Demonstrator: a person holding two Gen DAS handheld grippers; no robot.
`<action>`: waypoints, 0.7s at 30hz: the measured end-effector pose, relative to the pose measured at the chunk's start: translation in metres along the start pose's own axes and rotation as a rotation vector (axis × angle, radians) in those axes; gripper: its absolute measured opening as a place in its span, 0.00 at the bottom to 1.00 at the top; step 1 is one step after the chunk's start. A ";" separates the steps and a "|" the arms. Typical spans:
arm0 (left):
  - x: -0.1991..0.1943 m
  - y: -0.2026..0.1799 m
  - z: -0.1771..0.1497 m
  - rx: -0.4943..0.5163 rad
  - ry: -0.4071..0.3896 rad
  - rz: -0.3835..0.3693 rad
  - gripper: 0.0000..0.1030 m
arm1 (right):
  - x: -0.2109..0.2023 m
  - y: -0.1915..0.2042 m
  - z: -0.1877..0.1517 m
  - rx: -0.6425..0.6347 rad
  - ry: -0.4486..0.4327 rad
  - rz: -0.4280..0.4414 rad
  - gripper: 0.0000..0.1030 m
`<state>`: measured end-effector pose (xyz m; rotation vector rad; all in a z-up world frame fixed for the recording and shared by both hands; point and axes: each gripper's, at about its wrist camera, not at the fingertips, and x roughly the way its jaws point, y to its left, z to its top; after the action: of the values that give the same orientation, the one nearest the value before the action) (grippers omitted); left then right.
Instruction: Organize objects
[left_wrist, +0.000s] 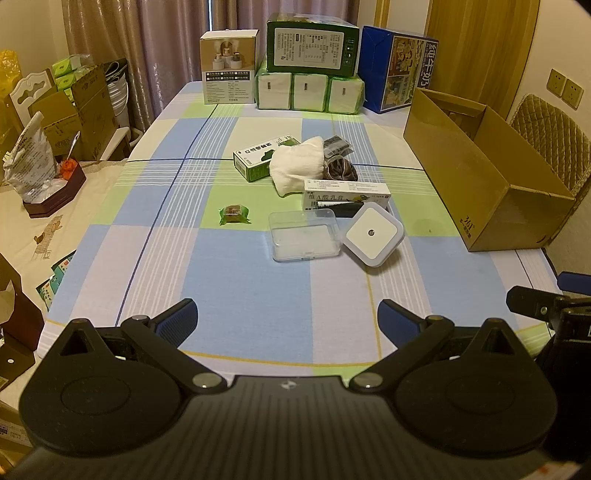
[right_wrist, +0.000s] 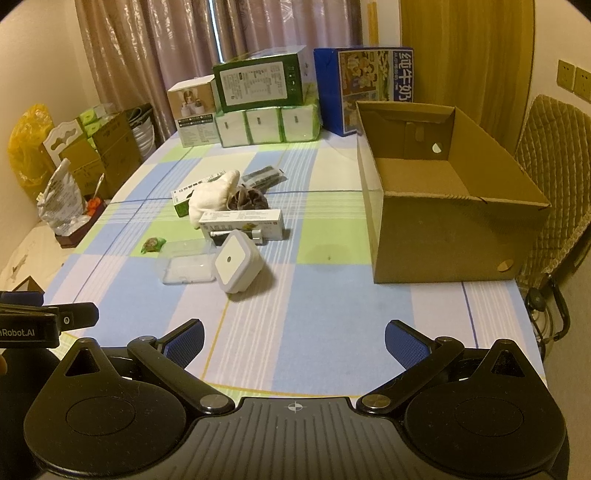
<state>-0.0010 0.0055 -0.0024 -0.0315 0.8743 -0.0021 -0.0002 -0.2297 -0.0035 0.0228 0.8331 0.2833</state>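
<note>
Blue rubber pads on both grippers, jaws spread wide, nothing between them. Left gripper (left_wrist: 287, 321) and right gripper (right_wrist: 294, 341) both hover over the near edge of the checked tablecloth (right_wrist: 332, 314), side by side (each shows at the edge of the other's view).

Clutter sits mid-table, well ahead of both:
- white square night light (left_wrist: 372, 235), tilted, touching the clear plastic case (left_wrist: 305, 235) on its left
- small green-wrapped snack (left_wrist: 233, 213) alone, left of the case
- long white medicine box (left_wrist: 346, 195) just behind the case and light, a black item half hidden under it
- white cloth (left_wrist: 297, 168) bunched over a green-white box (left_wrist: 263, 156)
- dark mesh pouch (left_wrist: 340, 169) and dark packet (left_wrist: 337, 144) beside the cloth

Open cardboard box (right_wrist: 443, 206) stands at the right side of the table, apart from the clutter; interior looks empty in the right wrist view.
</note>
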 end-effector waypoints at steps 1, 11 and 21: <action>0.000 0.000 0.000 -0.001 0.000 0.000 0.99 | 0.000 0.000 0.000 -0.001 0.000 0.000 0.98; 0.000 0.000 0.000 -0.002 -0.001 0.002 0.99 | 0.001 0.002 0.002 -0.021 0.000 0.006 0.98; 0.000 0.000 0.000 -0.003 0.001 0.003 0.99 | 0.001 0.003 0.002 -0.022 0.000 0.005 0.98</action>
<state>-0.0006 0.0054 -0.0022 -0.0327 0.8751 0.0020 0.0012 -0.2261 -0.0028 0.0041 0.8300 0.2974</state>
